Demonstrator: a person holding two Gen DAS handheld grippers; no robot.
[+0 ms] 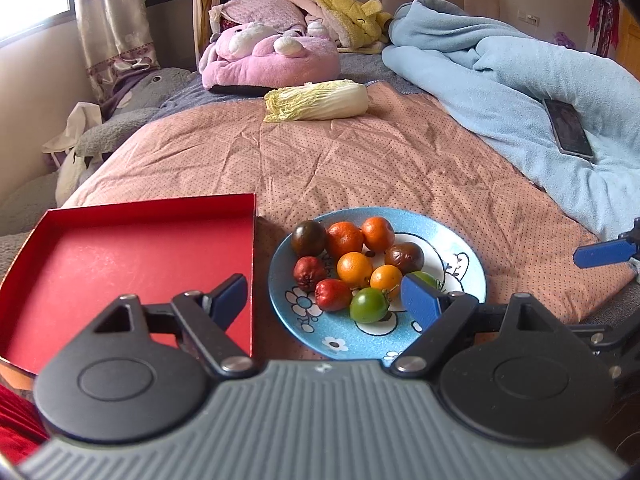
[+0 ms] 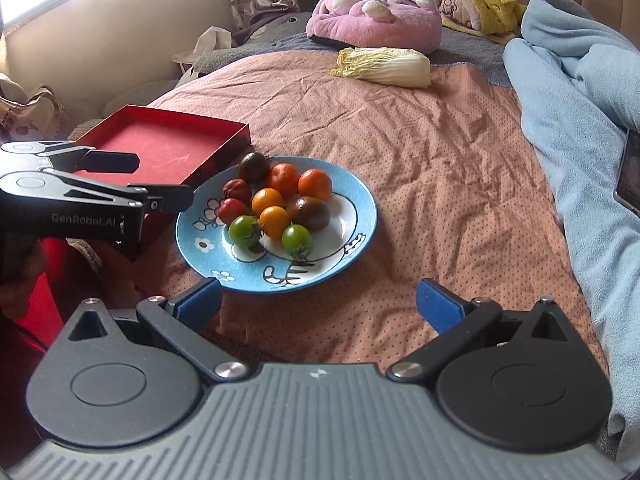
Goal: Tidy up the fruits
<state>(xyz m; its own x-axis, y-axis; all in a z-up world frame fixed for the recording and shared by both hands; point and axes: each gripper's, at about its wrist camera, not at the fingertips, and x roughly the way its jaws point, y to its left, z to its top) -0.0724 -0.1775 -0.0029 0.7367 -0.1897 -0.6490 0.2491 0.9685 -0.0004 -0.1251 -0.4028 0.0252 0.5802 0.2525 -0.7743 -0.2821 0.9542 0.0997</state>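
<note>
A blue patterned plate (image 1: 460,280) (image 2: 360,216) on the pink bedspread holds several small fruits: orange ones (image 1: 354,269) (image 2: 274,221), green tomatoes (image 1: 369,305) (image 2: 297,240), dark ones (image 1: 309,237) (image 2: 312,212) and red ones (image 1: 333,294) (image 2: 230,209). An empty red tray (image 1: 132,264) (image 2: 168,148) lies left of the plate. My left gripper (image 1: 324,300) (image 2: 164,180) is open and empty, hovering over the plate's near left edge and the tray. My right gripper (image 2: 320,304) is open and empty, just short of the plate's near rim; one fingertip (image 1: 604,252) shows in the left wrist view.
A napa cabbage (image 1: 318,100) (image 2: 386,67) lies farther back on the bedspread. A light blue blanket (image 1: 520,92) (image 2: 580,120) with a phone (image 1: 570,130) on it runs along the right. A pink plush toy (image 1: 272,56) (image 2: 376,16) and pillows lie by the headboard.
</note>
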